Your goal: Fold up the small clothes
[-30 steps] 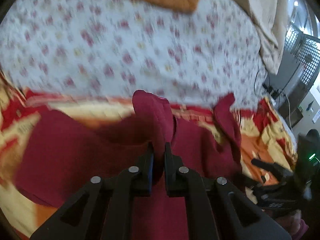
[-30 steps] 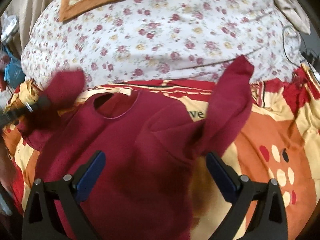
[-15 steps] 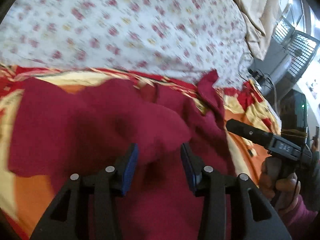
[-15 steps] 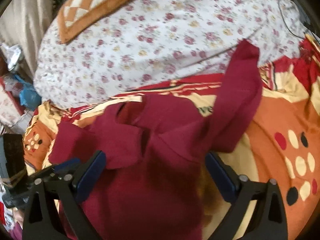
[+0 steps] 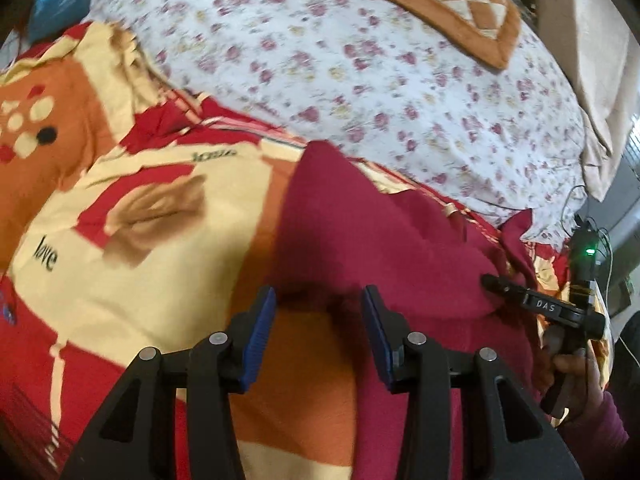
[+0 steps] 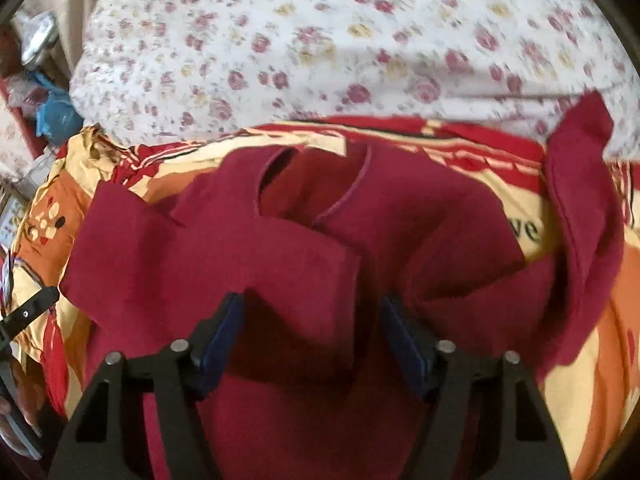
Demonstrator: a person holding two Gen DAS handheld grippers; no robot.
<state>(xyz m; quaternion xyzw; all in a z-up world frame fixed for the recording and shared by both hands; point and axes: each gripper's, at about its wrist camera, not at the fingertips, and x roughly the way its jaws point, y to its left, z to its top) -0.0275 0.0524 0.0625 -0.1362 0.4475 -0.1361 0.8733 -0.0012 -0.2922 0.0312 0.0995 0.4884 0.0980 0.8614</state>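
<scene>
A small maroon top (image 6: 420,220) lies chest-up on a red, orange and cream blanket (image 5: 120,200), with its neckline (image 6: 304,184) toward the floral sheet. One sleeve (image 6: 224,264) lies folded across the chest. The other sleeve (image 6: 580,200) trails out to the right. My right gripper (image 6: 310,312) is low over the folded sleeve. Its jaws are closing with the sleeve's cloth between them, and a gap still shows at the right pad. My left gripper (image 5: 318,300) stands open at the top's (image 5: 380,240) left edge, gripping nothing. In the left wrist view, the right gripper's fingers (image 5: 520,296) reach onto the cloth.
A white floral sheet (image 5: 360,80) covers the bed beyond the blanket, with an orange checked cushion (image 5: 440,0) at the back. A cable and a device with a green light (image 5: 586,250) lie at the right. A blue bag (image 6: 56,116) and clutter sit off the bed's left side.
The left gripper let go of the sleeve, opened and drew away to the top's left edge; the sleeve now lies folded on the chest. The right gripper came down and its jaws narrowed.
</scene>
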